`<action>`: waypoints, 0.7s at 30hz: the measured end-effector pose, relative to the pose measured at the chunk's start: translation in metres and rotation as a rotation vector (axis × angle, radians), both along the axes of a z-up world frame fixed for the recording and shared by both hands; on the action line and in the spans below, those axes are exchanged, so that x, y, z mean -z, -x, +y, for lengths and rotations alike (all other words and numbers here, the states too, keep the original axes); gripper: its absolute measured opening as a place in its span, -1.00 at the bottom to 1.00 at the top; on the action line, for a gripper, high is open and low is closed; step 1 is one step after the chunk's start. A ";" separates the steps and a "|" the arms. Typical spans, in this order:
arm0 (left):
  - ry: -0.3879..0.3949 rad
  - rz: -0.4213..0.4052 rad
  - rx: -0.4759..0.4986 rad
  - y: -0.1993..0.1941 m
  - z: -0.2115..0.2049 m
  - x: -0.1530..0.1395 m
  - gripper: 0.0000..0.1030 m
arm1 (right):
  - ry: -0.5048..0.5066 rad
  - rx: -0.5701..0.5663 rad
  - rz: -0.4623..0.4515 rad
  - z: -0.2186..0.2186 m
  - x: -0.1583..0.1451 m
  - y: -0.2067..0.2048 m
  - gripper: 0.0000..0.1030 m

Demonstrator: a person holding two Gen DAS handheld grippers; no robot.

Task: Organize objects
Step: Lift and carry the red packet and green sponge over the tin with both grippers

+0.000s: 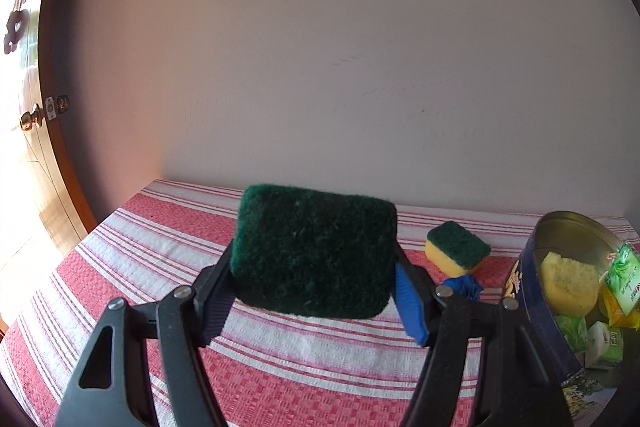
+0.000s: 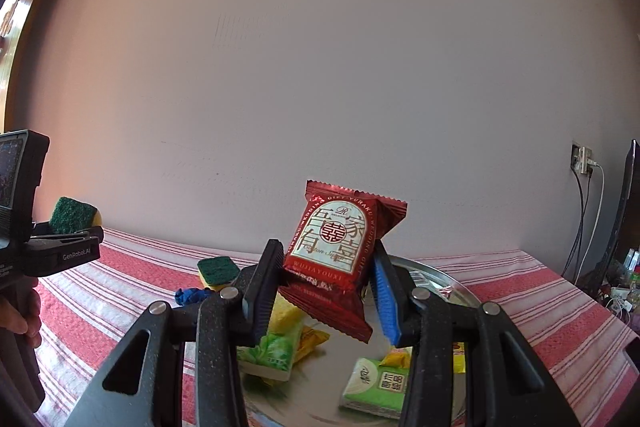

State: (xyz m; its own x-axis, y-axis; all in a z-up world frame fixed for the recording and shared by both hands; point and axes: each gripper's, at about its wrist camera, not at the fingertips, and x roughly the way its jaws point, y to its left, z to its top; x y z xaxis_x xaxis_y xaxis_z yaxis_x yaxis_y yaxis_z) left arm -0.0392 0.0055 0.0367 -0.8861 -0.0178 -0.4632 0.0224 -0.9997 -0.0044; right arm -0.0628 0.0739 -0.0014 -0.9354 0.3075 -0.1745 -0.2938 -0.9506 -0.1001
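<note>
Left gripper (image 1: 316, 291) was clamped on a scouring sponge (image 1: 314, 251), green pad facing the camera, lifted clear above the red-and-white striped tablecloth (image 1: 160, 259). The right wrist view showed the same sponge's yellow foam at its far edge.

Right gripper (image 2: 324, 291) was pinching a red foil snack packet (image 2: 340, 247) between its pads, tilted, held above the round metal tin (image 2: 452, 279).

In the tin: a yellow sponge piece (image 1: 568, 281), two green tissue packs (image 2: 374, 385), yellow sachets (image 2: 312, 337). The tin sat at the right of the left wrist view, dark blue outer wall toward the camera.

On the cloth left of the tin: a second green-and-yellow sponge (image 1: 456, 247) and, just beside it, a crumpled blue wrapper (image 1: 464, 287).

A hand (image 2: 18, 315) gripped the left gripper's handle at the right wrist view's left edge.
</note>
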 end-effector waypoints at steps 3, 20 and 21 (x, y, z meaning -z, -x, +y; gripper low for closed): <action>-0.020 0.022 0.036 -0.012 0.012 -0.004 0.34 | 0.012 0.023 0.010 0.023 0.002 -0.003 -0.11; -0.039 0.040 0.290 -0.048 0.129 -0.013 0.34 | 0.091 0.029 -0.017 0.098 0.016 0.007 -0.11; -0.035 0.037 0.303 -0.048 0.137 -0.013 0.34 | 0.107 0.025 -0.025 0.106 0.013 0.007 -0.11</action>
State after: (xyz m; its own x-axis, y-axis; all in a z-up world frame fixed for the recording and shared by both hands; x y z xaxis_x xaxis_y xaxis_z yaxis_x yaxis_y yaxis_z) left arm 0.0090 0.1421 0.0497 -0.8646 0.2654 -0.4266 -0.2776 -0.9601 -0.0345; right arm -0.0699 0.1800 -0.0139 -0.9225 0.3093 -0.2308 -0.3165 -0.9486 -0.0063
